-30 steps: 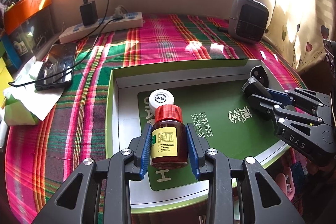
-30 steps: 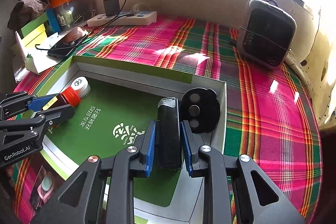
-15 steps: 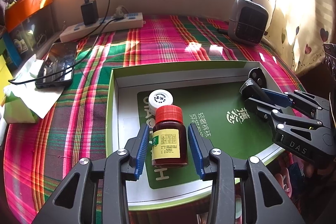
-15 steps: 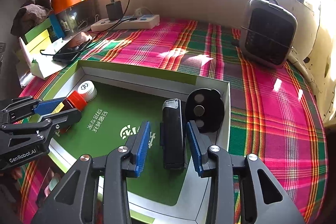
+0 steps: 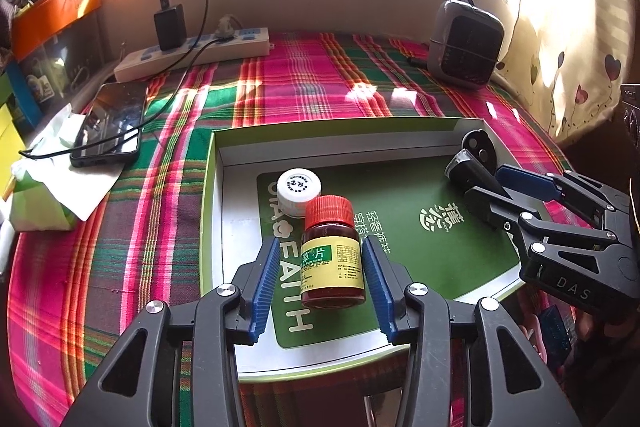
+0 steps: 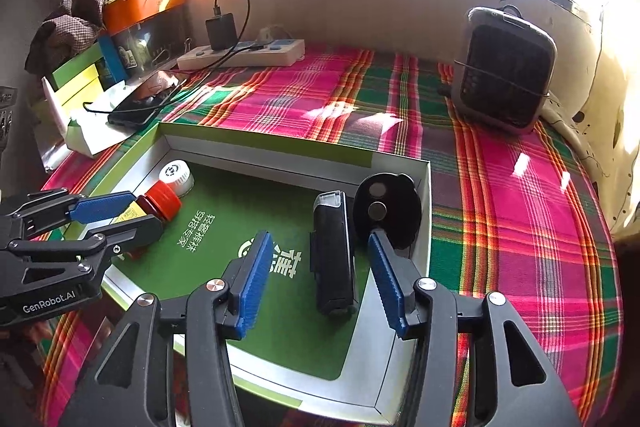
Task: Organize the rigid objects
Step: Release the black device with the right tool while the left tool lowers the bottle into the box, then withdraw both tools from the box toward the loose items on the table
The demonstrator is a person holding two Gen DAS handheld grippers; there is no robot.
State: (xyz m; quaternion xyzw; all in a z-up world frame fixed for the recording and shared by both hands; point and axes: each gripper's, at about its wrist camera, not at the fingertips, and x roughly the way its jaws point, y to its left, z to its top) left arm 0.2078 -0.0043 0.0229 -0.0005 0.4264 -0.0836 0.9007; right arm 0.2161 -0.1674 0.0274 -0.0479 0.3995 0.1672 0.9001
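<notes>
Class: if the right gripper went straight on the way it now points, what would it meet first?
Most likely the black rectangular device lying between the open jaws of the right gripper, which have just been opening. Beyond it stands the box wall, though depth is uncertain.

Desk (image 5: 320, 95) draped in a pink, green and red plaid cloth. Directly ahead of both hand-held grippers lies 1 shallow green-rimmed box lid (image 5: 336, 129). Beyond it, far left: 1 white power strip (image 5: 192, 55), 1 dark phone (image 5: 110, 125) on white tissue paper (image 5: 60, 163). Far right: 1 small grey heater (image 6: 506, 67).
</notes>
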